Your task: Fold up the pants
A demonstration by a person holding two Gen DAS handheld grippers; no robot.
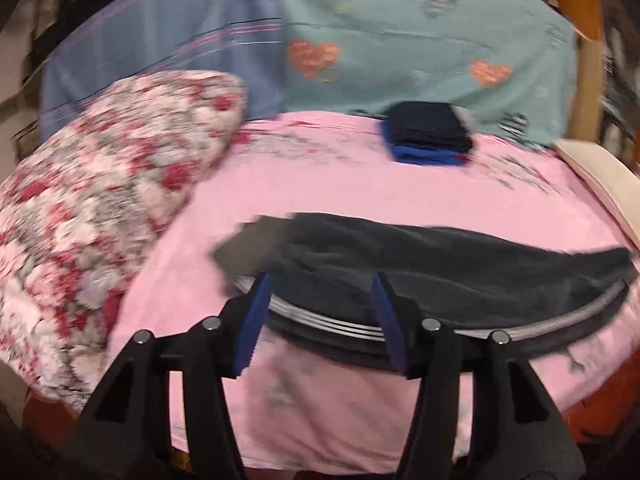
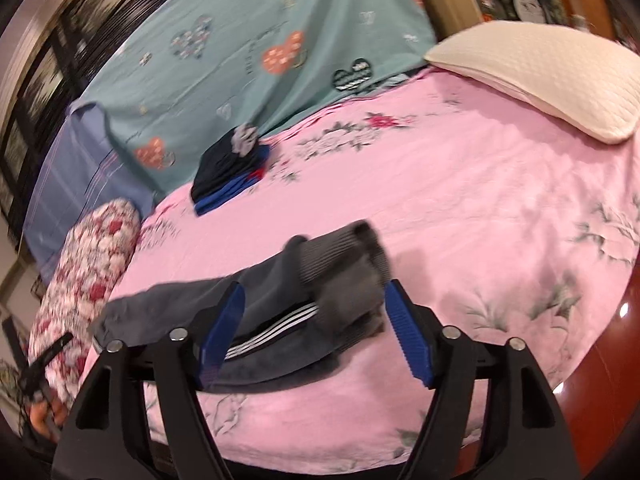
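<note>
A pink floral bedsheet (image 2: 460, 184) covers the bed, with a teal heart-print cloth (image 2: 248, 40) and a blue striped one (image 1: 160, 48) draped along its far side. The dark grey pants (image 1: 440, 264) lie near the front edge of the bed, doubled lengthwise so the white side stripes (image 1: 320, 322) run along the near edge; in the right wrist view a ribbed cuff (image 2: 344, 252) is flopped back over the body of the fabric, which suggests a fold just laid down and let go. The left gripper (image 1: 318, 316) has its blue pads spread apart with nothing pinched, the striped edge merely showing between them; the right gripper (image 2: 316, 332) is spread wider, its pads either side of the cuff end but not pressing it (blur makes contact hard to rule out entirely). Judging by the long shape, a further fold across the length seems due. A stack of folded dark and blue clothes (image 2: 228, 176) sits well apart toward the back, a floral quilt roll (image 1: 100, 184) crowds the left side, and a cream pillow (image 2: 552, 80) lies far right; none blocks the pants.
</note>
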